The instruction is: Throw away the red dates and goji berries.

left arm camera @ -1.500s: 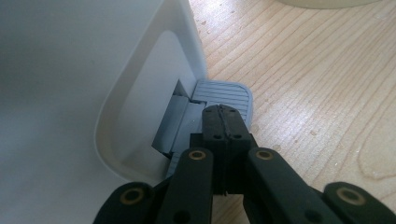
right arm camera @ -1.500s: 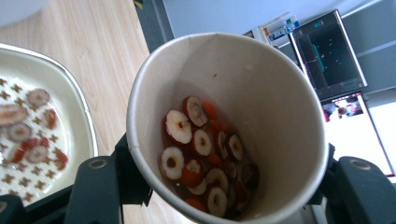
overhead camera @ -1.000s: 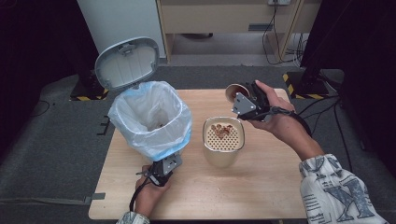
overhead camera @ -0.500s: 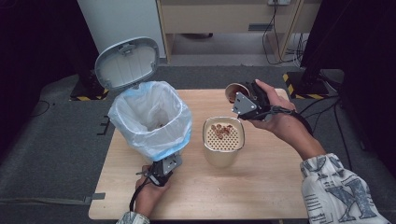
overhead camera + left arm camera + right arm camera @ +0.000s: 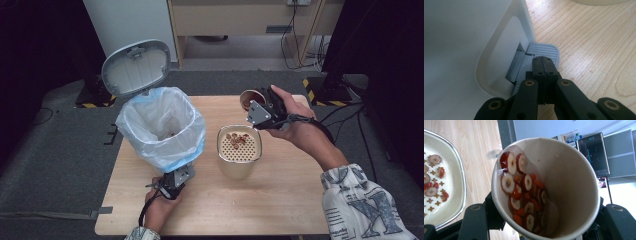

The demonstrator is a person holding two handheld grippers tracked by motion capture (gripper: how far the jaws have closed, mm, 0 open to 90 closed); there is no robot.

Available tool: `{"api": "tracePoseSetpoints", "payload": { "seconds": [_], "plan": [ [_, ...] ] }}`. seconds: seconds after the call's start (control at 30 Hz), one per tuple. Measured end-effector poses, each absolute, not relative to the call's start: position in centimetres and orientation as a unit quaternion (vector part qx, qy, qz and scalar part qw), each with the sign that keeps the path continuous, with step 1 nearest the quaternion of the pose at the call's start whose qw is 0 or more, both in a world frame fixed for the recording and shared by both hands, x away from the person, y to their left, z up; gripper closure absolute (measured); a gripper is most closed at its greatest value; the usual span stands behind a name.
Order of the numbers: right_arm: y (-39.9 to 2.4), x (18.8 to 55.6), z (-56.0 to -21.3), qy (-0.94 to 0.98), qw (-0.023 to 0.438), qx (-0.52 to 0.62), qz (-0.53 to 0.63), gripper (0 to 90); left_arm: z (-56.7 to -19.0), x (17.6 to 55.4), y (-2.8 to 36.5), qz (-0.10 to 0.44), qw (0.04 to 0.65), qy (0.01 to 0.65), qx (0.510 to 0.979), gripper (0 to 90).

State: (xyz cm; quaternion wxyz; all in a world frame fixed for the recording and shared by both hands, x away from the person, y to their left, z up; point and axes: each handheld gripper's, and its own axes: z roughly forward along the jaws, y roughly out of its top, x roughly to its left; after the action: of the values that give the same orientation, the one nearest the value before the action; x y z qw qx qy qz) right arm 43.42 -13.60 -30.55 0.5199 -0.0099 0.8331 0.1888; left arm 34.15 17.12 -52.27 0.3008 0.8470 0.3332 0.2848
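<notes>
A white pedal bin (image 5: 160, 125) with a plastic liner stands on the table's left, its grey lid (image 5: 136, 67) raised. My left gripper (image 5: 175, 180) sits at the bin's base. In the left gripper view its jaws (image 5: 544, 61) are shut and their tips rest on the grey foot pedal (image 5: 544, 50). My right gripper (image 5: 260, 107) is shut on a paper cup (image 5: 554, 182), tilted on its side above the table. The cup holds red dried fruit slices (image 5: 524, 192). Just below and left of the cup stands a cream container (image 5: 239, 150) with a perforated top (image 5: 444, 182) carrying a few slices.
The wooden table (image 5: 300, 190) has bare room at the front right. Dark floor surrounds it, with a cabinet (image 5: 235, 20) and cables behind. A patterned sleeve (image 5: 365, 200) comes in at the lower right.
</notes>
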Motion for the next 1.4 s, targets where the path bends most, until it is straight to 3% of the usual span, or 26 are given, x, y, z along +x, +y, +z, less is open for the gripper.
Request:
{"api": "tracePoseSetpoints", "payload": {
  "seconds": [0.97, 1.4],
  "plan": [
    [-13.8, 43.3, -29.4, 0.831, 0.524, -0.011, 0.187, 37.0, -52.3, 34.2, 17.1, 0.283, 0.301, 0.334, 0.847, 89.4],
    [-13.8, 43.1, -28.6, 0.82, 0.554, -0.042, 0.139, 37.3, -52.3, 34.2, 17.1, 0.284, 0.302, 0.334, 0.847, 89.4]
  ]
}}
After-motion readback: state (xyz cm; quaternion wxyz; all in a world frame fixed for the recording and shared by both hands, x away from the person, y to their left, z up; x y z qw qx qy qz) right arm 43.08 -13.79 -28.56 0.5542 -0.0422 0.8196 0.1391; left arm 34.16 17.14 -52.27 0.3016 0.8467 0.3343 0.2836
